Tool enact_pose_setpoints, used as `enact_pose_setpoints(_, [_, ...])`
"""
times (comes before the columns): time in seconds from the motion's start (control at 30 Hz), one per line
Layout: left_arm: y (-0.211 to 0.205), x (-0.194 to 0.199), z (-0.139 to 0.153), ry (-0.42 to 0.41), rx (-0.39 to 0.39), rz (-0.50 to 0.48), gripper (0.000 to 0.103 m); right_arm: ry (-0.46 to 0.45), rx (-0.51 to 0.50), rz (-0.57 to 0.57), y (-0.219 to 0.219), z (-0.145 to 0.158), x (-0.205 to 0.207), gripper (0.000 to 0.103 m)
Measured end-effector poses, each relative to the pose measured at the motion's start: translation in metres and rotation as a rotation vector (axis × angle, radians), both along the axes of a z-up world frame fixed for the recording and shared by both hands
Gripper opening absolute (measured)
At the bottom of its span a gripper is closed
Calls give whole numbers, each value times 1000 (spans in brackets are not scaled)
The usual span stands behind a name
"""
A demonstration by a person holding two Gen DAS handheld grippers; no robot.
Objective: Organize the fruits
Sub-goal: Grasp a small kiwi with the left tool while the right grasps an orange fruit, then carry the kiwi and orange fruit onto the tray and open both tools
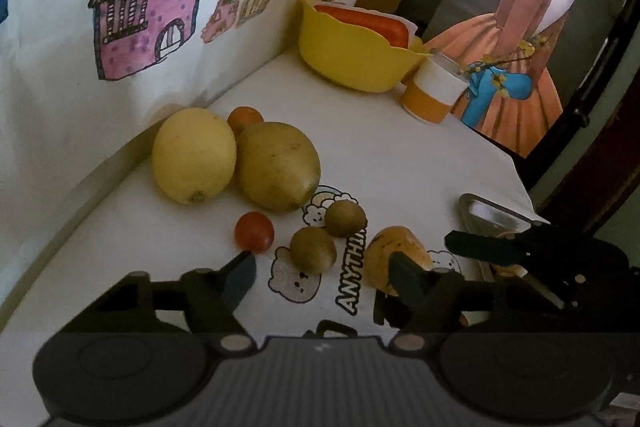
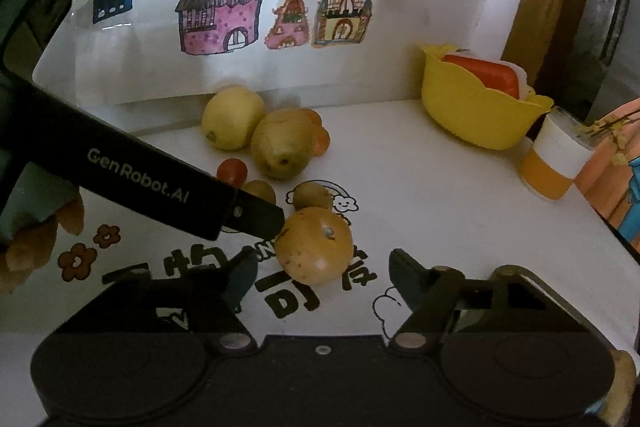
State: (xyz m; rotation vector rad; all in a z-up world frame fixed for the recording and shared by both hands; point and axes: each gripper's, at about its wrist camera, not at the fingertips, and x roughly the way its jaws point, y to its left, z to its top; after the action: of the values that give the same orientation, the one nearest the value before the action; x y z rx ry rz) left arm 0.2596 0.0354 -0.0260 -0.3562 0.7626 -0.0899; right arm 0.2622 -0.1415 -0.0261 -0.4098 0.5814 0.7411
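I judge I am at the start of a pick: nothing is held yet, and the fruit lies loose on the counter (image 2: pixel 440 227). The yellow bowl (image 2: pixel 472 111) at the back looks like the likely destination, though it already holds a red-and-white thing I cannot identify.

Two big yellow citrus fruits (image 1: pixel 194 155) sit touching each other near the wall, well ahead of both grippers. The spotted yellow-orange fruit (image 2: pixel 314 247) lies just ahead of my right gripper (image 2: pixel 322 275), between its fingers, which stand apart and empty. My left gripper (image 1: pixel 322 271) is likewise spread wide, two small green-brown fruits (image 1: pixel 313 250) just beyond it, a small red tomato (image 1: pixel 254 231) by its left finger.

Next, I would ease the right gripper forward and close around the spotted fruit.
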Motion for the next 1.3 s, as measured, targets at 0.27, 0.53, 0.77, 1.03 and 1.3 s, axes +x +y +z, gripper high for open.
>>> enact_pose_setpoints(0.27, [0,6,-3,10,-18,10,56,30,19,0,4,-3,5,60])
enact_pose_setpoints(0.53, [0,12,-4,21,-4,35,41,99,61,-17,6,-5,20,53])
enact_pose_setpoints(0.77, [3,11,-4,31,-11,51,29,123,92,-22,5,-6,23,47])
enact_pose_setpoints(1.03, [1,0,0,46,4,58,29,133,112,-36,-5,-4,9,46])
enact_pose_setpoints(1.3, [-7,-22,13,18,22,46,29,110,163,-55,-22,8,-17,46])
